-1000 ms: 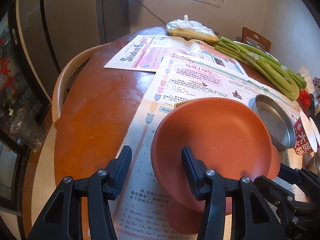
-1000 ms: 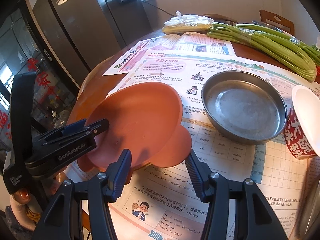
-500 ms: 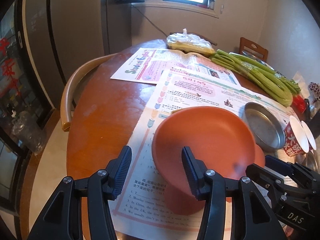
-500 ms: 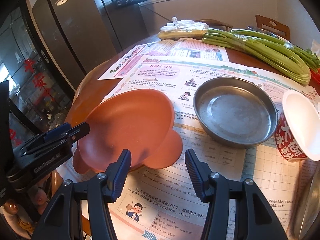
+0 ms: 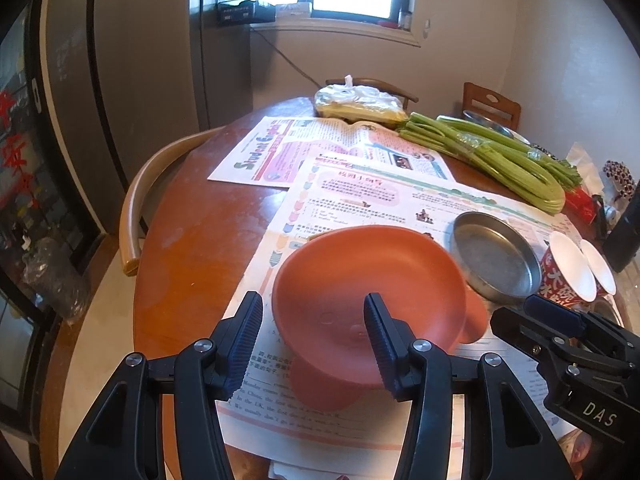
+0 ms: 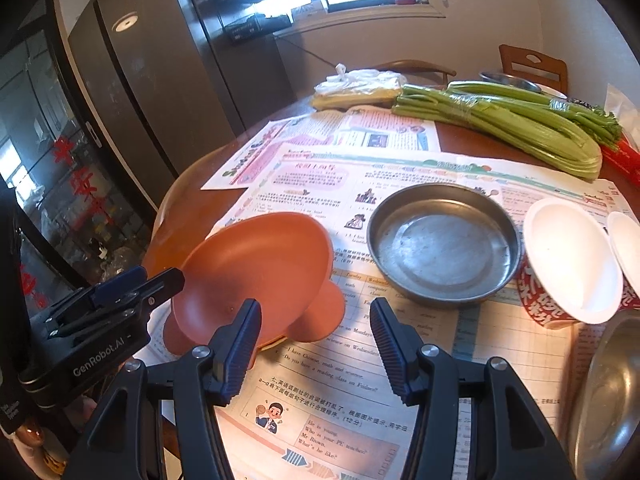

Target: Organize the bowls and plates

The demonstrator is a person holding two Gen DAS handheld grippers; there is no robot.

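An orange bowl-plate with round ears (image 5: 372, 276) (image 6: 256, 268) rests on newspaper on the round wooden table. To its right sits a round metal pan (image 5: 496, 256) (image 6: 444, 244). Two paper bowls with red print (image 5: 576, 272) (image 6: 572, 264) stand right of the pan. My left gripper (image 5: 314, 340) is open and empty, just short of the orange bowl's near rim; it also shows in the right wrist view (image 6: 132, 284). My right gripper (image 6: 316, 348) is open and empty, near the bowl's right ear; it also shows in the left wrist view (image 5: 552, 320).
Celery stalks (image 5: 492, 152) (image 6: 504, 120) and a plastic food bag (image 5: 356, 104) lie at the table's far side. A metal bowl's rim (image 6: 608, 392) is at the right edge. A chair back (image 5: 140, 192) curves at the table's left. A refrigerator (image 5: 120, 80) stands behind.
Both grippers have pulled back and up from the orange bowl, which now looks smaller and farther. Both stay open. The bowl has not moved.
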